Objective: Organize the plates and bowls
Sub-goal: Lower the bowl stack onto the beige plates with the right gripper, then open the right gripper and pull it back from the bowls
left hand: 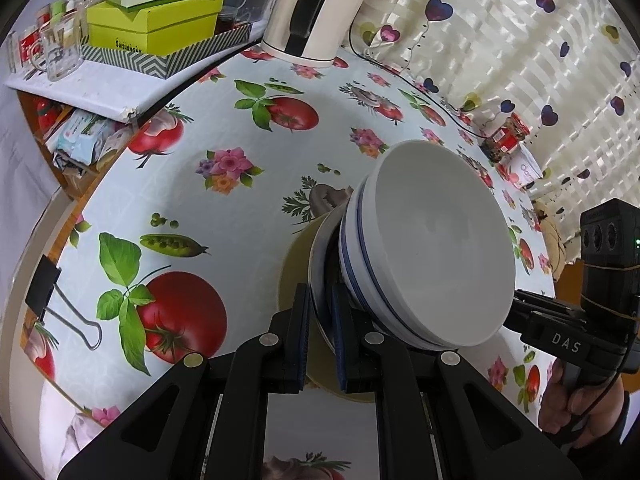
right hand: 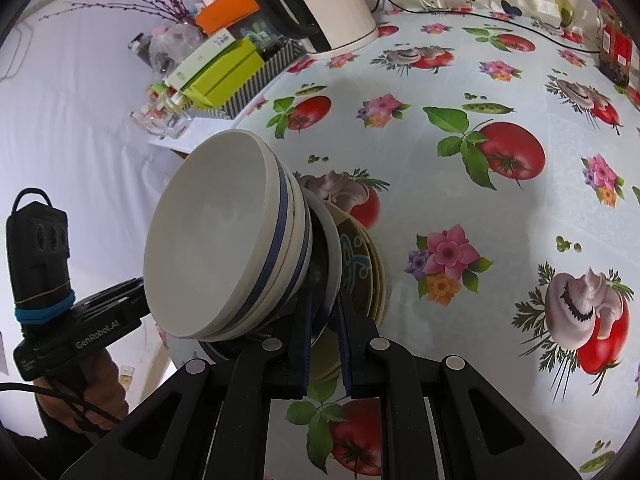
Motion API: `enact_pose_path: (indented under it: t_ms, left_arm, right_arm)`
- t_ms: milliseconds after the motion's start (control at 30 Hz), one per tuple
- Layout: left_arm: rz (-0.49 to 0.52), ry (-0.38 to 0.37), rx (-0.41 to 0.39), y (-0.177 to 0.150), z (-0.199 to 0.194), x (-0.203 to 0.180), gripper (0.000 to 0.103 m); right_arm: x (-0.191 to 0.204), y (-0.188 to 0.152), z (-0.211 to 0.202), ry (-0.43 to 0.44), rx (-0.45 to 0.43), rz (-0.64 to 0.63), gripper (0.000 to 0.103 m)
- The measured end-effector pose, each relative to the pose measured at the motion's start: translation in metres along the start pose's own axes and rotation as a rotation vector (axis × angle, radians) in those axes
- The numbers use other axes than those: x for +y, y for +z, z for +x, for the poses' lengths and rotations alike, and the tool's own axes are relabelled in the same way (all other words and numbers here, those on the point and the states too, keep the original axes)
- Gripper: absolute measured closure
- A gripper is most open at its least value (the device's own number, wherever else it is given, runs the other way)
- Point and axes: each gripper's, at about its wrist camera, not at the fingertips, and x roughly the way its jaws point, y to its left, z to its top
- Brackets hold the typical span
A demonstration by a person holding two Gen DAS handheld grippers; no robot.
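Already my left gripper [left hand: 320, 336] and right gripper [right hand: 325, 340] clench opposite rims of the plates [left hand: 320, 264] carrying stacked bowls [left hand: 432, 256] over the table [left hand: 224, 200]; everything is gathered, only setting down remains, I judge. I count two bowls, perhaps three plates

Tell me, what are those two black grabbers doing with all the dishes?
A person holds a grabber in each hand. The left gripper and the right gripper are both shut on the rim of a white plate, from opposite sides. White bowls with blue stripes sit nested on that plate, and brownish plates are stacked under it. The whole stack looks lifted and tilted over the tablecloth.
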Motion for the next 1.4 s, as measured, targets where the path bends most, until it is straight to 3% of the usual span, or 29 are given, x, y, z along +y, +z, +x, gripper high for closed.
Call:
enact_pose_path:
  t_ms: [633, 1100, 1400]
  left_arm:
    - [-0.004, -0.019, -0.013, -0.002, 0.0, 0.003, 0.091]
    - [0.001, 0.0, -0.016, -0.005, -0.002, 0.003, 0.084]
    - [0.007, 0.018, -0.029, -0.008, -0.008, 0.001, 0.084]
  right_arm:
    - [0.005, -0.001, -0.002, -0.027, 0.012, -0.025, 0.088]
    - [0.0, -0.007, -0.013, -0.061, -0.007, -0.023, 0.07]
    - [0.004, -0.011, -0.02, -0.061, -0.018, -0.038, 0.066]
